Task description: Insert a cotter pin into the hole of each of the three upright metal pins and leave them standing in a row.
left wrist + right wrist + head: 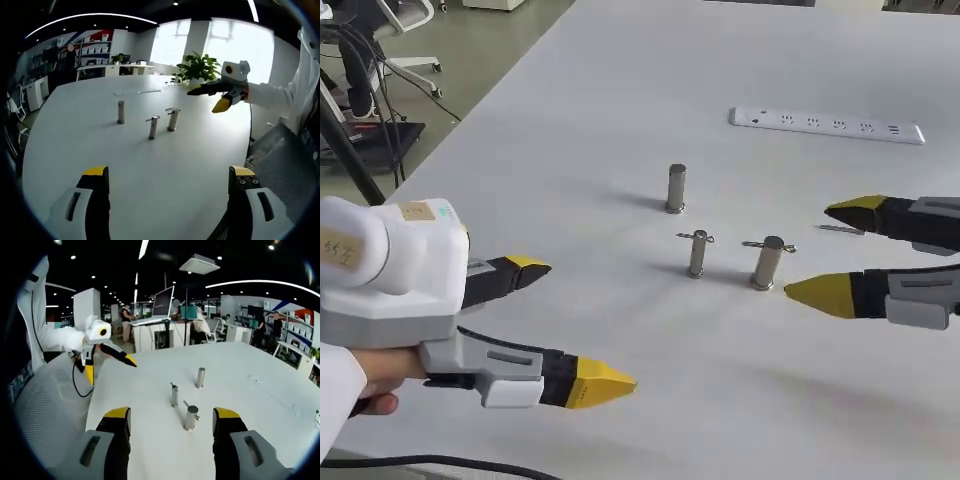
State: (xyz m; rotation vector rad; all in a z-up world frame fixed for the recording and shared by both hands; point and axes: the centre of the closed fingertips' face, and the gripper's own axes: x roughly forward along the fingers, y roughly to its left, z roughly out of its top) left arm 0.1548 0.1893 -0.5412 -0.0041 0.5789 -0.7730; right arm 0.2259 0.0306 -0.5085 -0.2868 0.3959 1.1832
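Your yellow-tipped left gripper (pixel 585 325) and right gripper (pixel 808 250) hang spread and empty over the white table (pixel 620 120), where the right-hand silver cylindrical metal pin (pixel 766 265) and its middle neighbour (pixel 697 256) carry wire cotter pins (pixel 752 244), while the farther silver pin (pixel 676 188) stands bare, one insertion left.

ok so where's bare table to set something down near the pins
Bare table runs in front of the two front pins, between the left gripper and right gripper, and between the back pin and power strip. Crowded: around the front pins, by the right gripper.

Power strip (pixel 826 125) behind three pins (pixel 697 254)
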